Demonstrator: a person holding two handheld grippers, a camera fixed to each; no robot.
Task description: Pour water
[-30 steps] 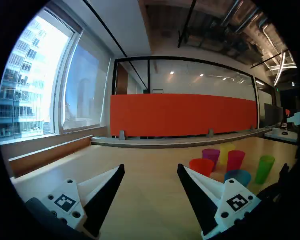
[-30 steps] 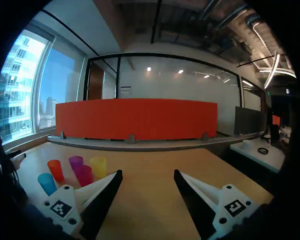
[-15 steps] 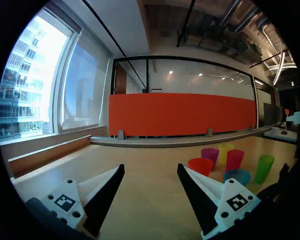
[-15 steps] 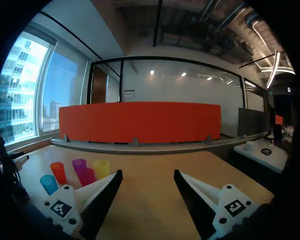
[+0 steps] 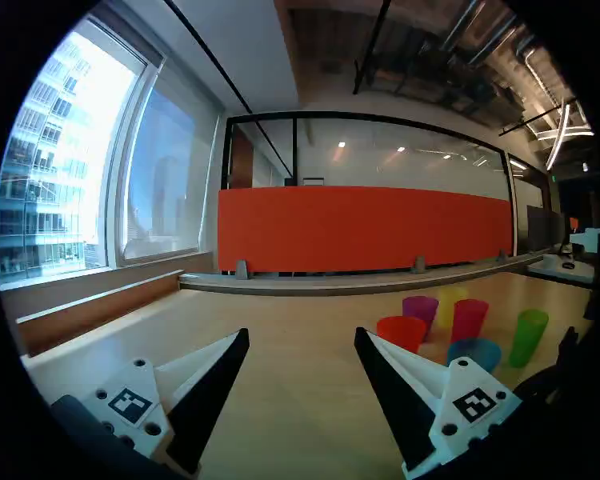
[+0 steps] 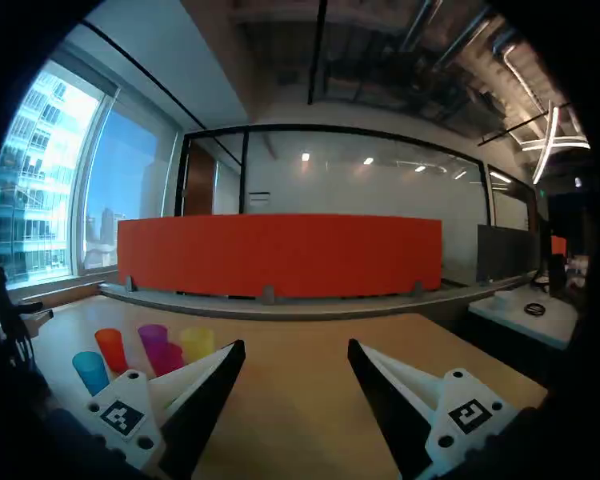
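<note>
Several coloured plastic cups stand in a cluster on the wooden table (image 5: 300, 376). The left gripper view has them at the right: an orange cup (image 5: 402, 331), a purple cup (image 5: 421, 310), a yellow cup (image 5: 452, 299), a pink cup (image 5: 470, 318), a blue cup (image 5: 474, 351) and a green cup (image 5: 529, 336). My left gripper (image 5: 302, 346) is open and holds nothing, left of the cups. In the right gripper view the blue cup (image 6: 90, 371), orange cup (image 6: 111, 349), purple cup (image 6: 152, 338), pink cup (image 6: 167, 358) and yellow cup (image 6: 197, 343) stand at the left. My right gripper (image 6: 297, 356) is open, to their right.
An orange divider panel (image 5: 364, 228) runs along the table's far edge. Large windows (image 5: 60, 176) line the left side. A white desk (image 6: 524, 308) with a dark ring on it stands beyond the table's right edge. A dark shape edges in at the far left (image 6: 8, 320).
The right gripper view has tilted down a little, so the cups and the divider sit lower in it. The left gripper view is nearly unchanged. Both grippers stay open.
</note>
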